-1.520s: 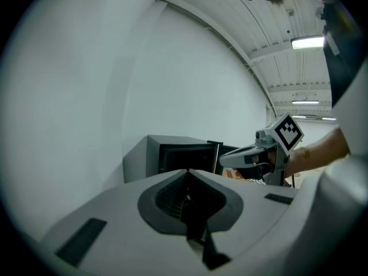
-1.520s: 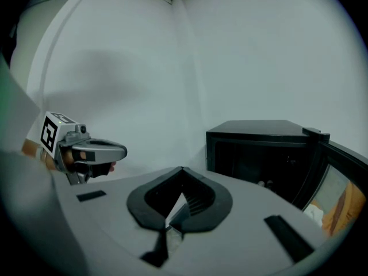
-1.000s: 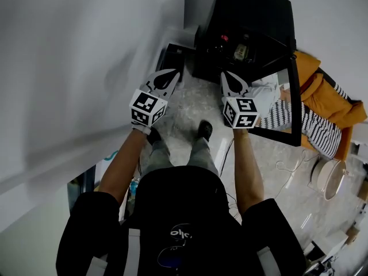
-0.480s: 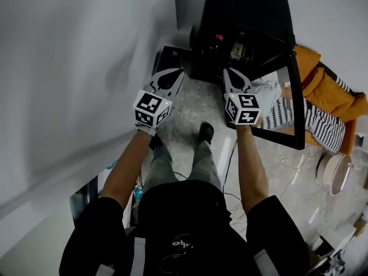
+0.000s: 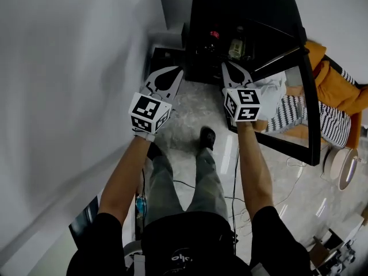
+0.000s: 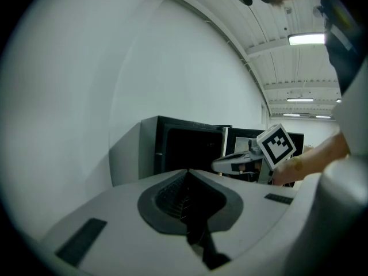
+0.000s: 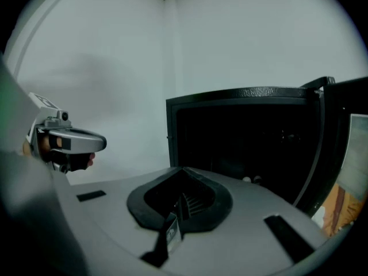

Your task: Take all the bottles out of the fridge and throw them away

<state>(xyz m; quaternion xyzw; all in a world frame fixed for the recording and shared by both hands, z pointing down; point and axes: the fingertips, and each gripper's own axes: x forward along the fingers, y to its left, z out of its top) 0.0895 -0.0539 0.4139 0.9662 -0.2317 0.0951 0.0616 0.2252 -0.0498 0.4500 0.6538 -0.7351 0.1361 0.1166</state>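
Observation:
A small black fridge [image 5: 241, 16] stands on the floor with its door swung open. Inside it I see a bottle with a red cap [image 5: 214, 35] and a bottle with a pale label [image 5: 235, 48]. My left gripper [image 5: 176, 69] hovers in front of the fridge's left side, shut and empty. My right gripper [image 5: 227, 65] is just before the opening, short of the bottles, also shut with nothing in it. In the right gripper view the dark fridge interior [image 7: 253, 142] lies ahead of the closed jaws, and two pale bottle caps [image 7: 250, 180] show faintly.
The open glass door [image 5: 299, 102] juts out to the right of my right arm. Beyond it lie an orange and striped cloth [image 5: 330, 96] and a round white object [image 5: 344, 167]. A white wall [image 5: 69, 73] runs along the left. Cables [image 5: 233, 165] trail over the floor by my shoe [image 5: 206, 137].
Both grippers have sunk and moved in toward the fridge, which now looks larger and nearer. Both stay shut and empty.

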